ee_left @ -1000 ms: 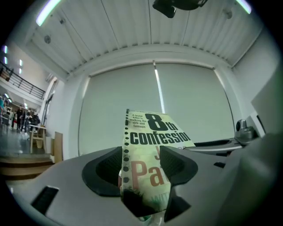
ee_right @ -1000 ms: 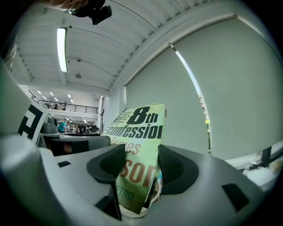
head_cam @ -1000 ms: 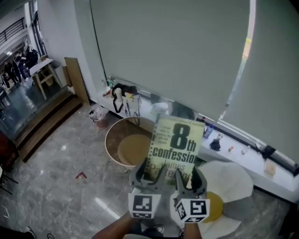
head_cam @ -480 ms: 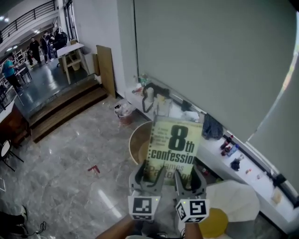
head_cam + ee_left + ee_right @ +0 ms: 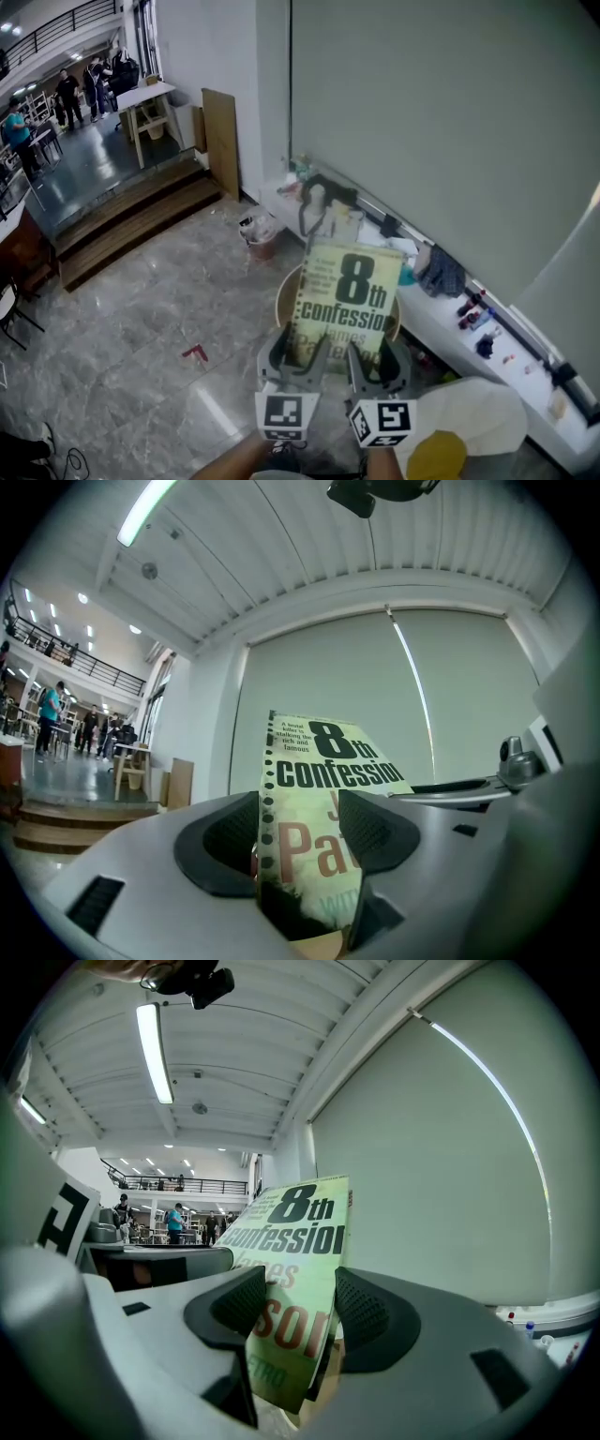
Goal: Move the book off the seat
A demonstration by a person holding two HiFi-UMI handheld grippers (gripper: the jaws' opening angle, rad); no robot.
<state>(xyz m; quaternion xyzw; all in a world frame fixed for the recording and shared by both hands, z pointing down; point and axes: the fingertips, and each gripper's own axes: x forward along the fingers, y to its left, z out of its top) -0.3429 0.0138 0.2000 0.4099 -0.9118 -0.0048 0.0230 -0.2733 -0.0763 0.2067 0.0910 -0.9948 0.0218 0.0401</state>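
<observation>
A pale green paperback book [image 5: 345, 298] with black title print is held upright in the air, cover facing me. My left gripper [image 5: 292, 353] is shut on the book's lower left edge [image 5: 305, 850]. My right gripper [image 5: 377, 359] is shut on its lower right part [image 5: 292, 1321]. Both grippers sit side by side below the book. Part of a white seat with a yellow cushion [image 5: 459, 436] shows at the bottom right, below and right of the book.
A round wooden tub-like table [image 5: 286, 300] stands behind the book. A long white ledge [image 5: 450, 323] with bottles and clutter runs along the grey blind wall. Wooden steps [image 5: 122, 225] and people lie at the far left. Grey marble floor [image 5: 141, 347] spreads to the left.
The view has swung leftward, bringing the steps and hall into sight. The white seat has slid toward the bottom right corner. The book stays gripped in both grippers.
</observation>
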